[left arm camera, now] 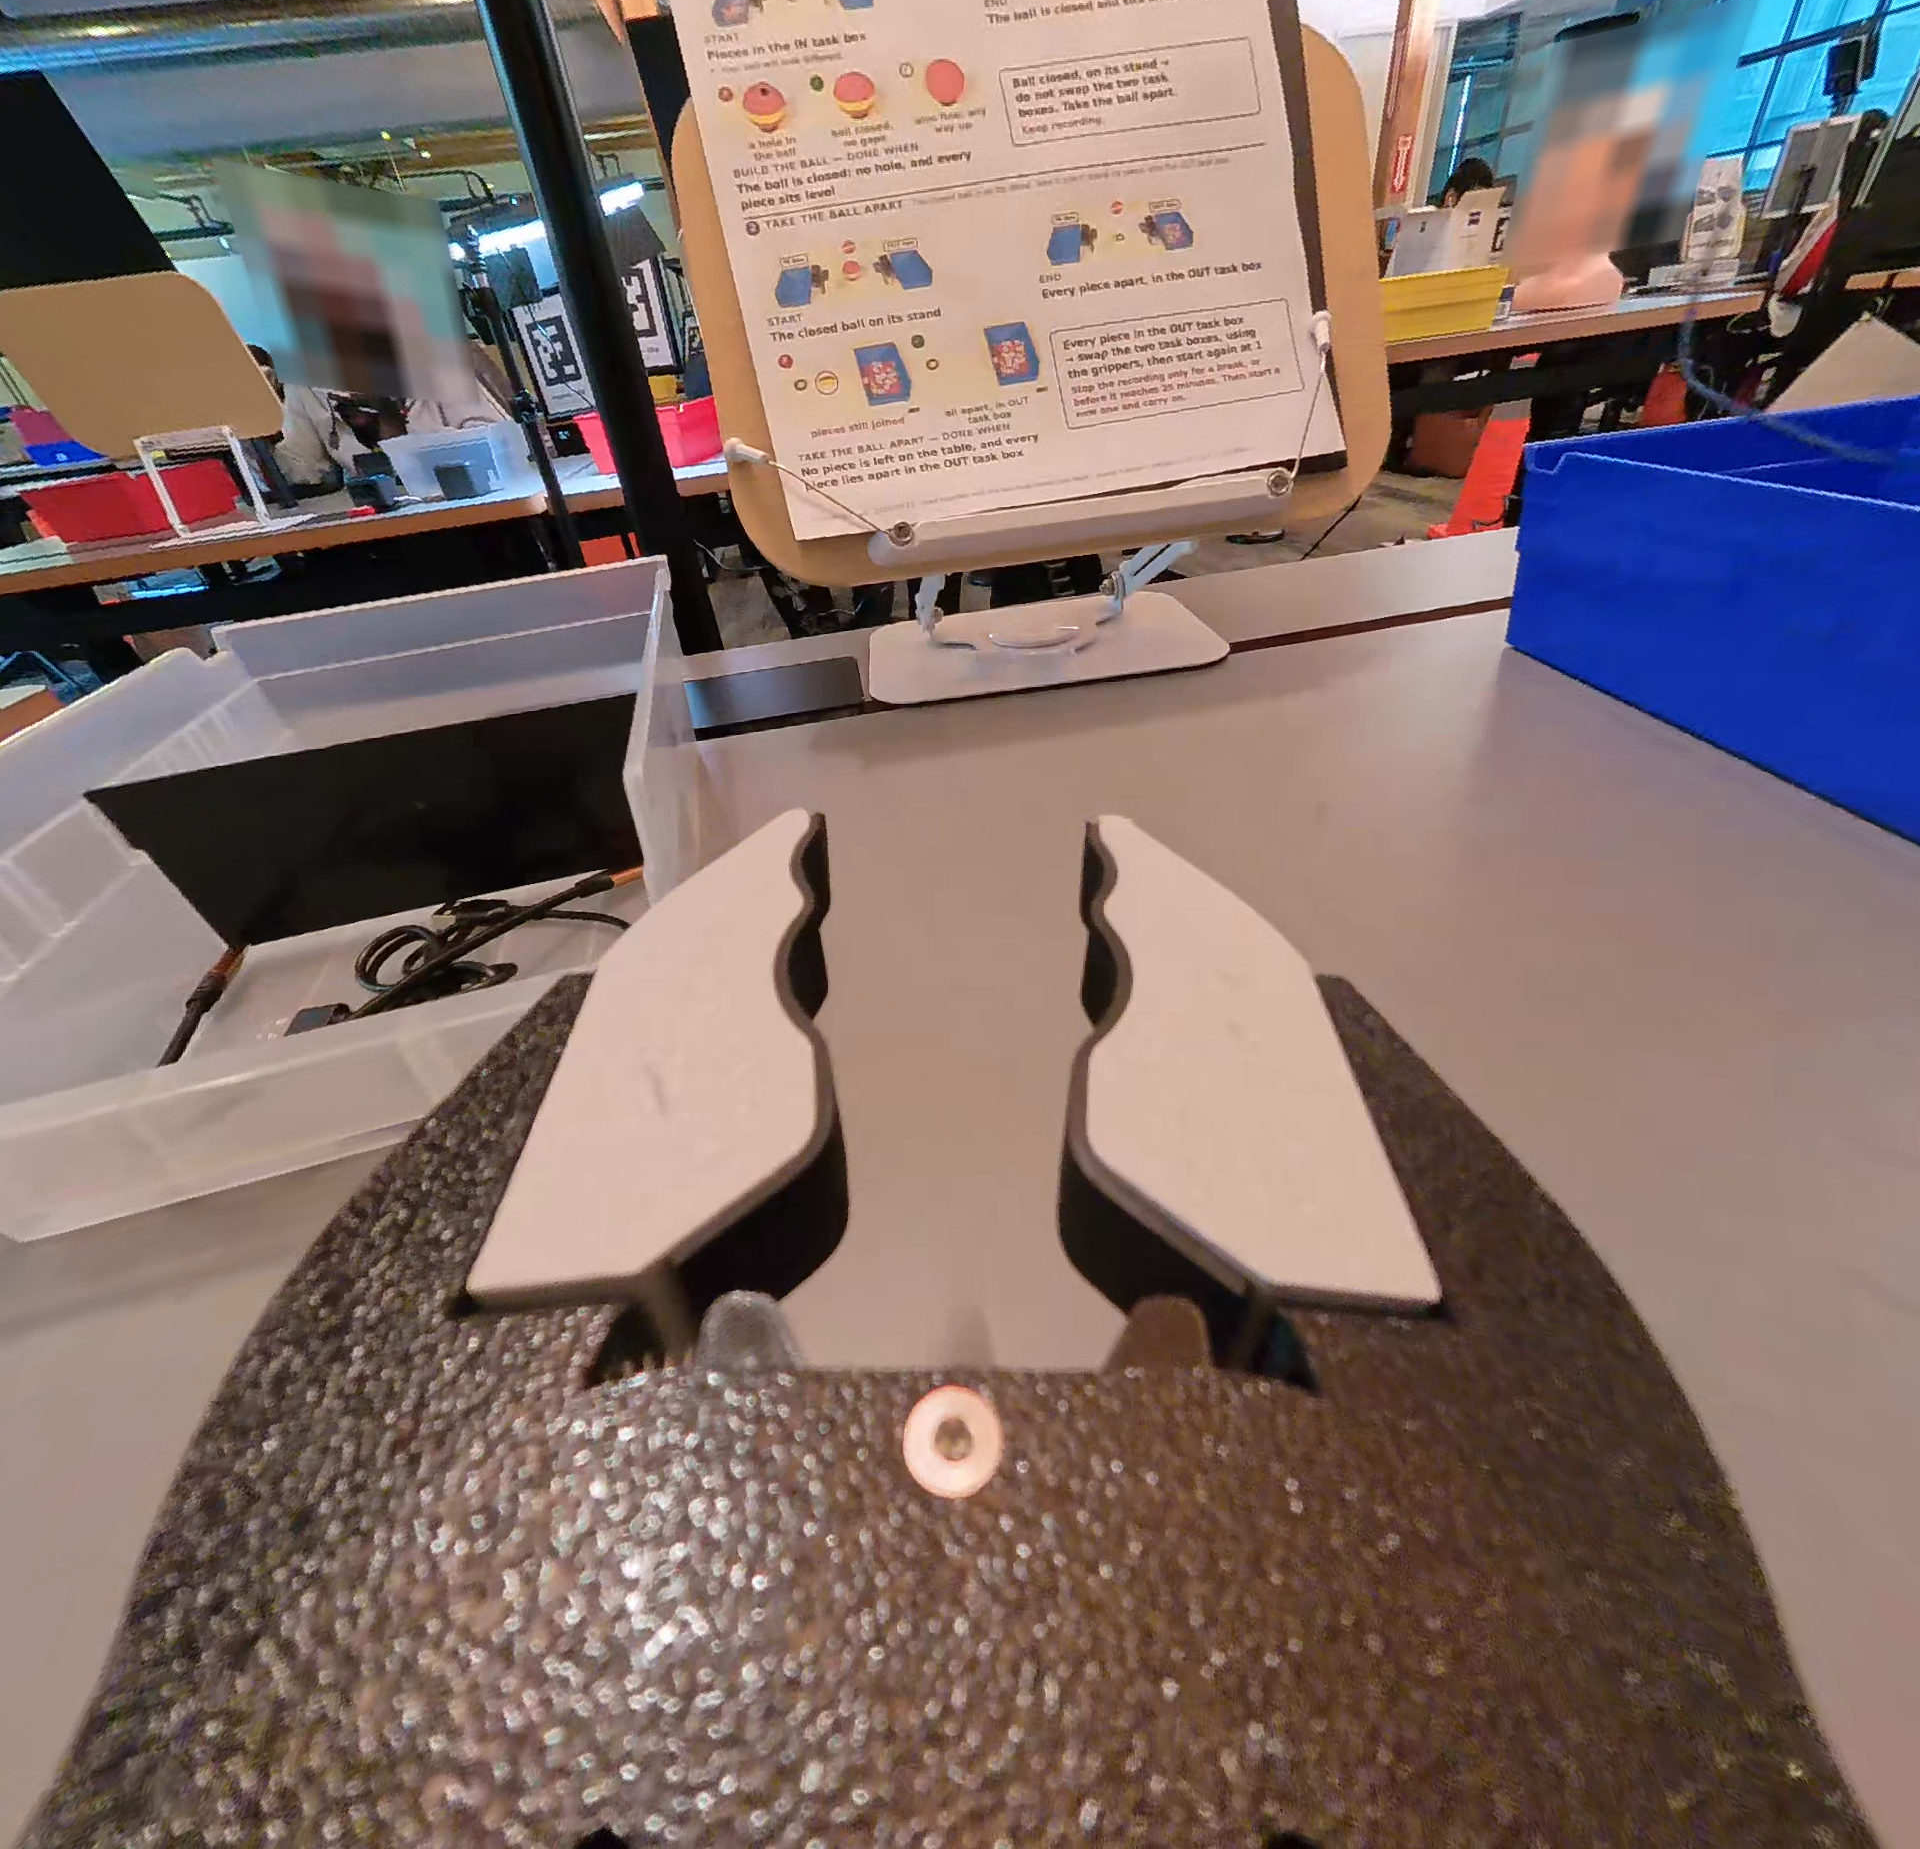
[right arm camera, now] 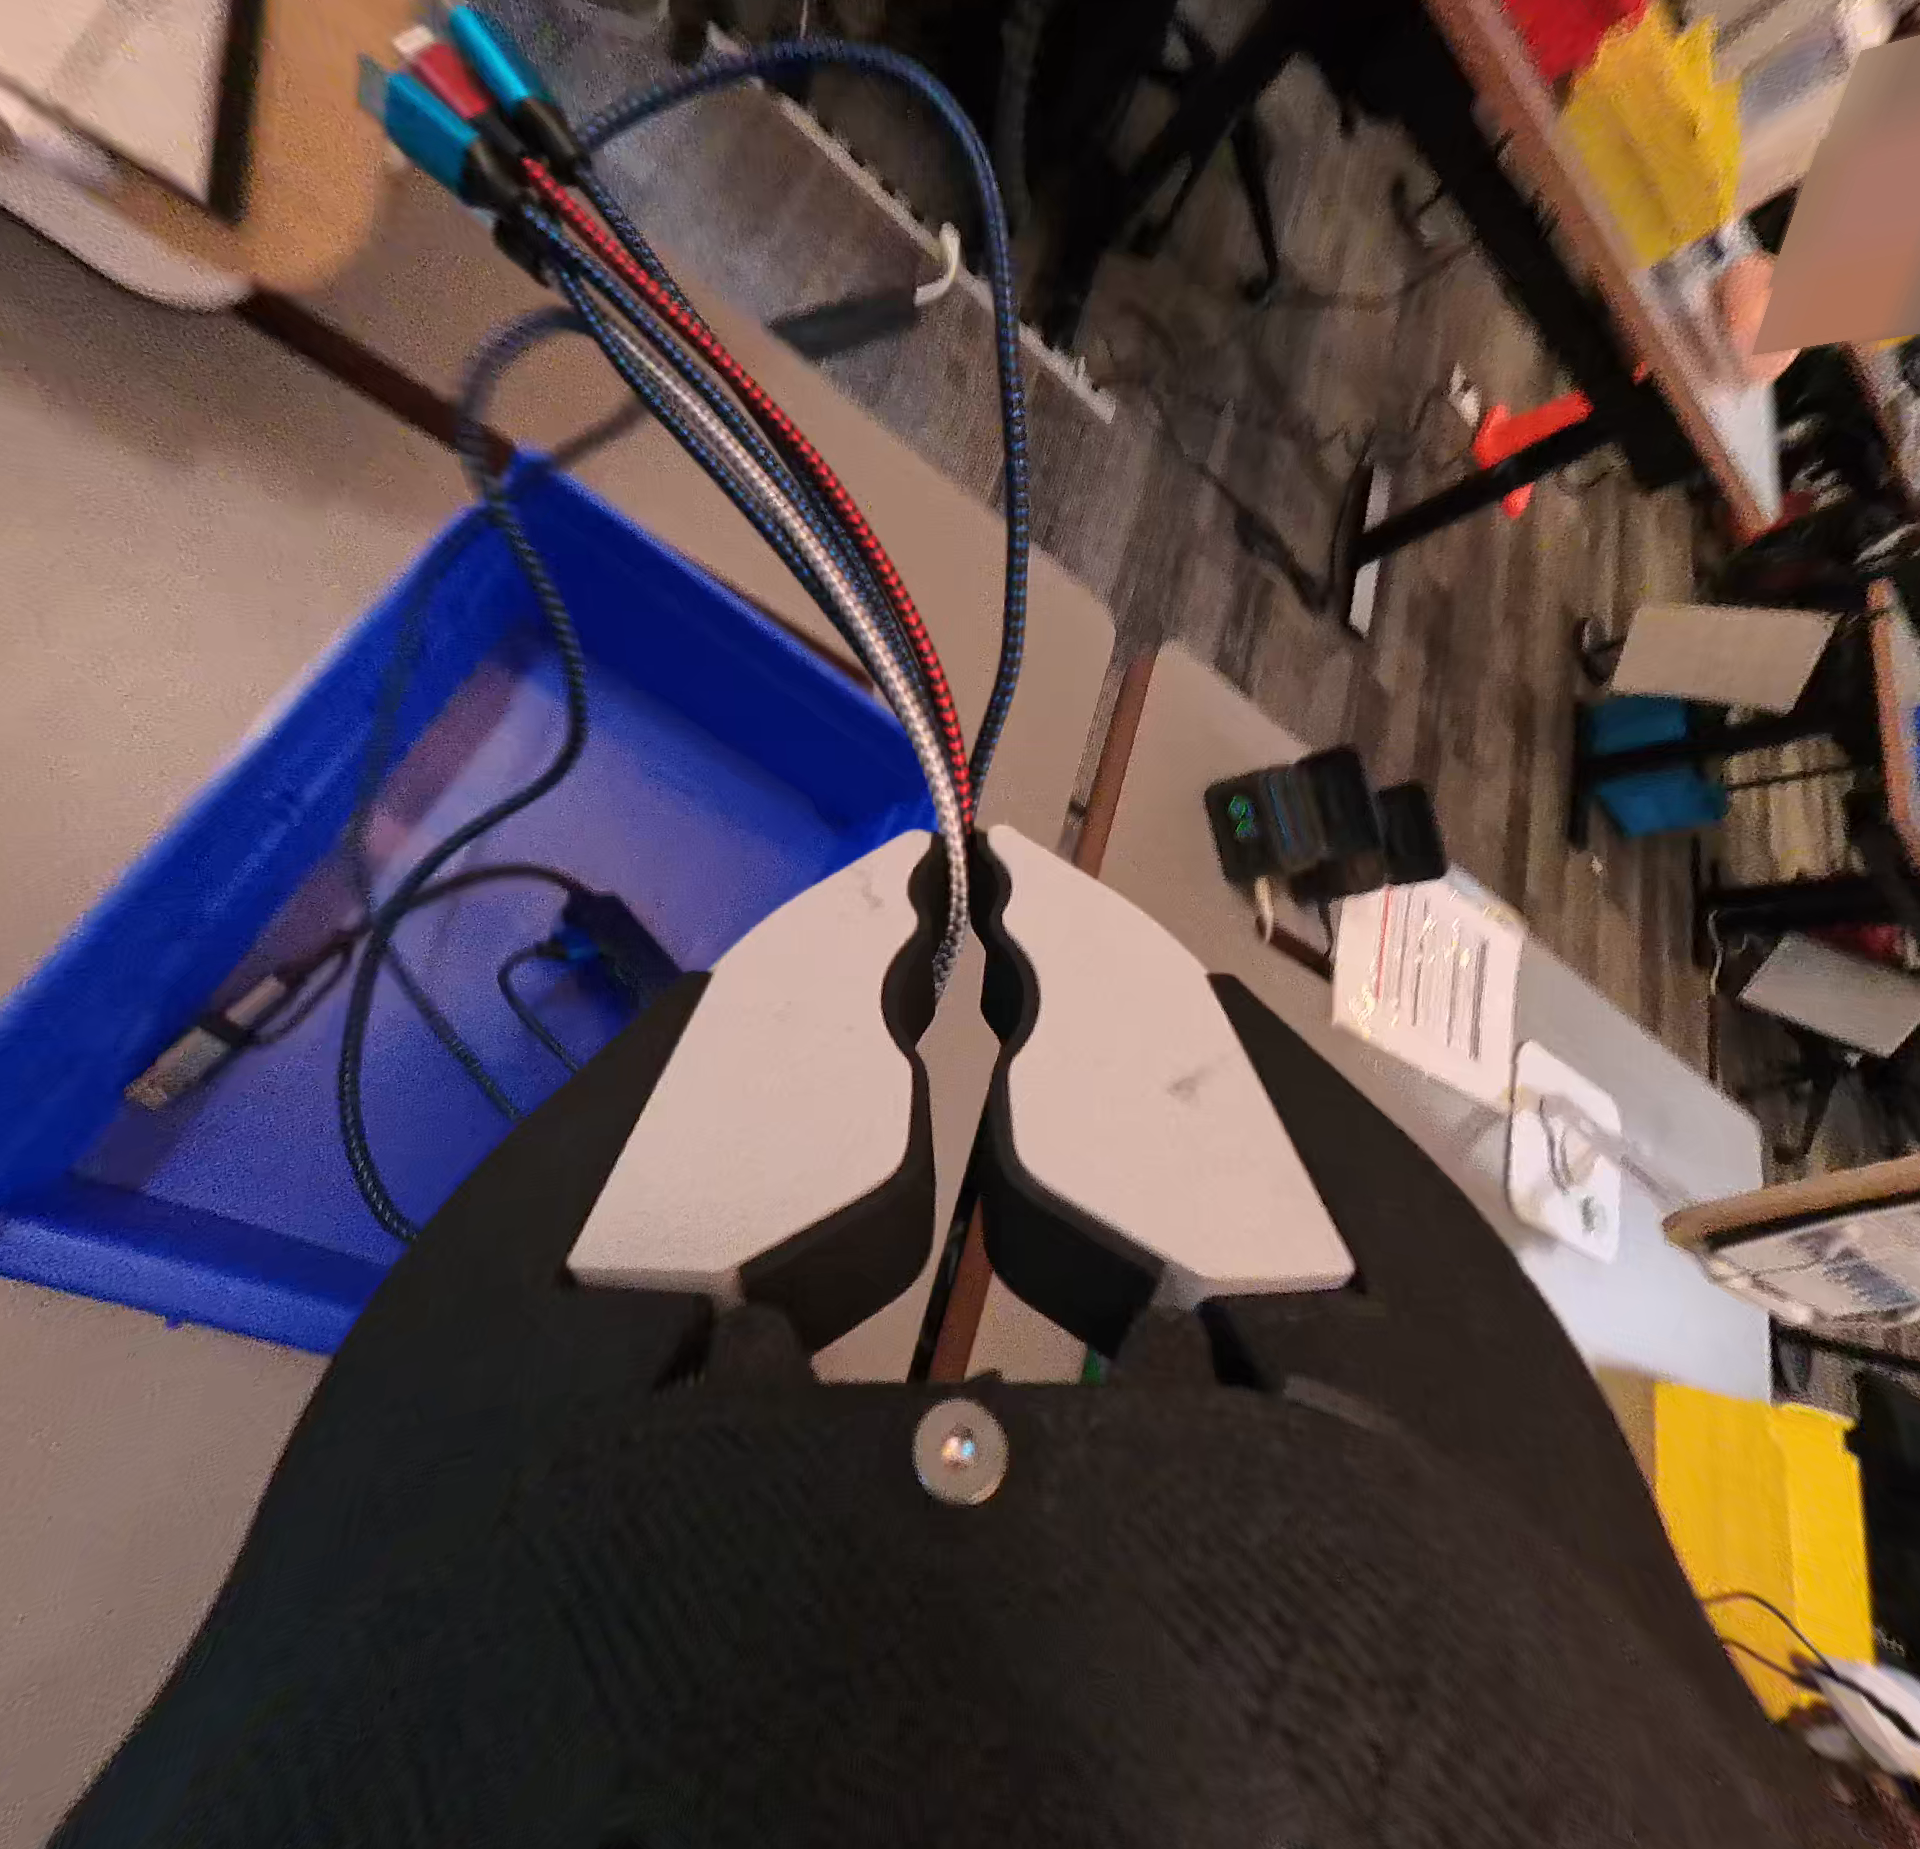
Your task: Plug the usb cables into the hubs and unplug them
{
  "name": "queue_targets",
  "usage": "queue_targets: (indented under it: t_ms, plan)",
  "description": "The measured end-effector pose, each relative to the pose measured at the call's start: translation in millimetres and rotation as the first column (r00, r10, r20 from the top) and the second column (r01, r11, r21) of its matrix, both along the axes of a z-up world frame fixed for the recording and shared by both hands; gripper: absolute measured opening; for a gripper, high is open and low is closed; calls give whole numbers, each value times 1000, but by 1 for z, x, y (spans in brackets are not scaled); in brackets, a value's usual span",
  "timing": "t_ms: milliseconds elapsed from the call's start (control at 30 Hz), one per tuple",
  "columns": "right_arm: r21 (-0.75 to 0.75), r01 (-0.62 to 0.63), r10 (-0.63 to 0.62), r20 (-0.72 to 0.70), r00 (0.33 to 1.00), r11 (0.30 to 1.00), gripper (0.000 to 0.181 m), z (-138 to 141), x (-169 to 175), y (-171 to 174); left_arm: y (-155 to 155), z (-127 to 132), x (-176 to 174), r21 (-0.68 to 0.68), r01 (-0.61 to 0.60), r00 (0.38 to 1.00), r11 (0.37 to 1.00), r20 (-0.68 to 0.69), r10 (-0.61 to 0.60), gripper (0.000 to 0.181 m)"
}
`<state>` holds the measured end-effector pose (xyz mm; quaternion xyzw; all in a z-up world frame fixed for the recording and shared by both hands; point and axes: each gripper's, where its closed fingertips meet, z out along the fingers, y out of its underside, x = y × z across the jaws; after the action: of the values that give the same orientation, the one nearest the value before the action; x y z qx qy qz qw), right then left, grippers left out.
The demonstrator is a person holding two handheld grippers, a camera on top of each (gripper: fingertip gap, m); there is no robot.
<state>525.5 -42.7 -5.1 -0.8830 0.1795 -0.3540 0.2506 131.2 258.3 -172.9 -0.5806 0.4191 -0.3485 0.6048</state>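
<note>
In the right wrist view my right gripper (right arm camera: pixel 961 864) is shut on a bundle of braided usb cables (right arm camera: pixel 821 521), blue, red and grey. It holds them in the air above the blue bin (right arm camera: pixel 727 646). Their blue and red plugs (right arm camera: pixel 447 100) point up and left. One blue cable hangs down into the bin, where a dark hub (right arm camera: pixel 613 937) and a grey hub (right arm camera: pixel 197 1051) lie with thin black leads. In the left wrist view my left gripper (left arm camera: pixel 956 843) is open and empty, low over the grey table (left arm camera: pixel 1351 916).
A clear plastic box (left arm camera: pixel 312 1103) at the left holds a black panel and a coiled black cable (left arm camera: pixel 436 958). The blue bin (left arm camera: pixel 1714 615) stands at the right. A stand with an instruction sheet (left arm camera: pixel 1018 272) is straight ahead. Beyond the table edge are floor, other tables and people. The left gripper's tips are roughly 50 centimetres from the right gripper's. About 30 centimetres separates my right fingertips from the grey hub (right arm camera: pixel 197 1051).
</note>
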Motion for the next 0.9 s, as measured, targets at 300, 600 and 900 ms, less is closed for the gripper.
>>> queue_targets:
  t_ms: [300,600,900]
  plan:
    - [-268,-129,45,-296,954,955,3,-147,-33,-8,-1,-4,3,-6,14,1000,1000,-19,-14,45]
    - [-195,-45,-31,-368,929,980,15,-185,-6,-6,-6,-10,7,18,35,998,999,-60,-34,45]
    - [98,-142,172,-515,840,985,105,-107,-31,6,-12,-14,10,20,67,994,998,-85,-65,46]
